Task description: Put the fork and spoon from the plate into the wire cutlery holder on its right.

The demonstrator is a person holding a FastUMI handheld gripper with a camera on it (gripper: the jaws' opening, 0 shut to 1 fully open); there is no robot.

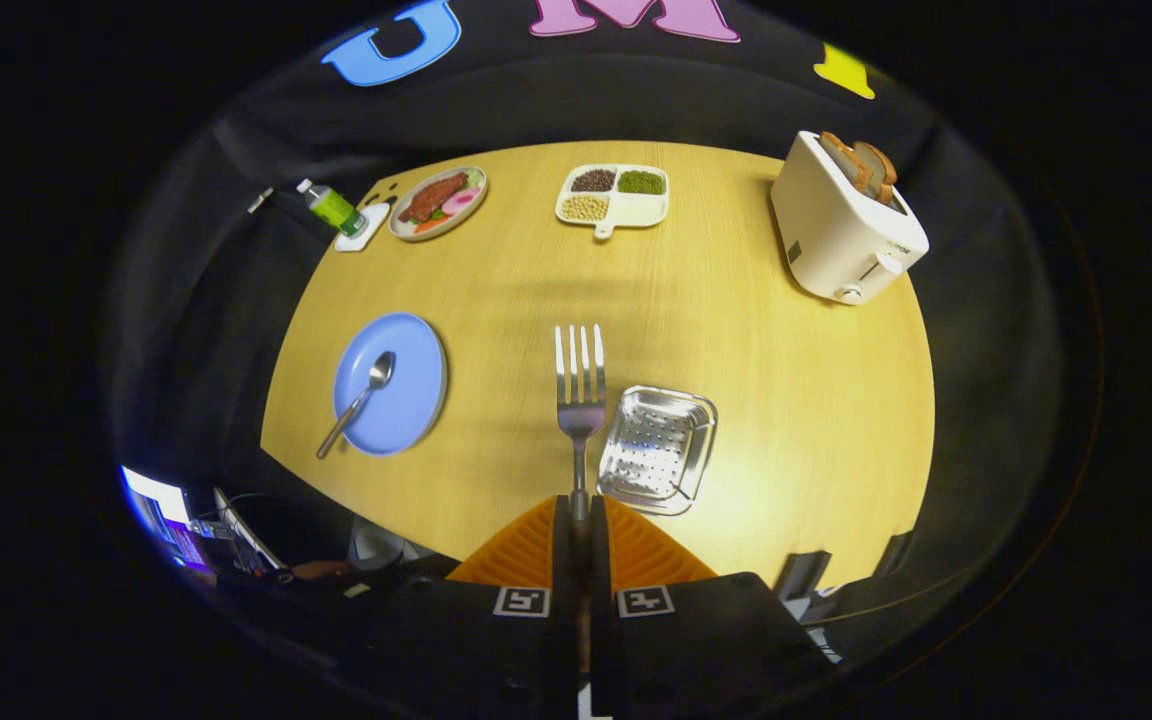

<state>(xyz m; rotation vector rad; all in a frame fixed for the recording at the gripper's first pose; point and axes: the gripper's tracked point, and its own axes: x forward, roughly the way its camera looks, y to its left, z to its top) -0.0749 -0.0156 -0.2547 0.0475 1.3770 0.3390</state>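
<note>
Wooden table (756,400) lies bare around the holder (658,449). Gripper (581,515) pinches the fork (580,390) handle, tines ahead, holder just right. Spoon (358,402) rests on the plate (406,385), left.

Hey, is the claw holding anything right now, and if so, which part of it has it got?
Yes: the claw is shut on the fork, gripping the lower end of its handle, tines pointing away.

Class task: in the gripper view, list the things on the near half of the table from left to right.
spoon on the blue plate → fork clamped in the gripper → wire cutlery holder.
</note>
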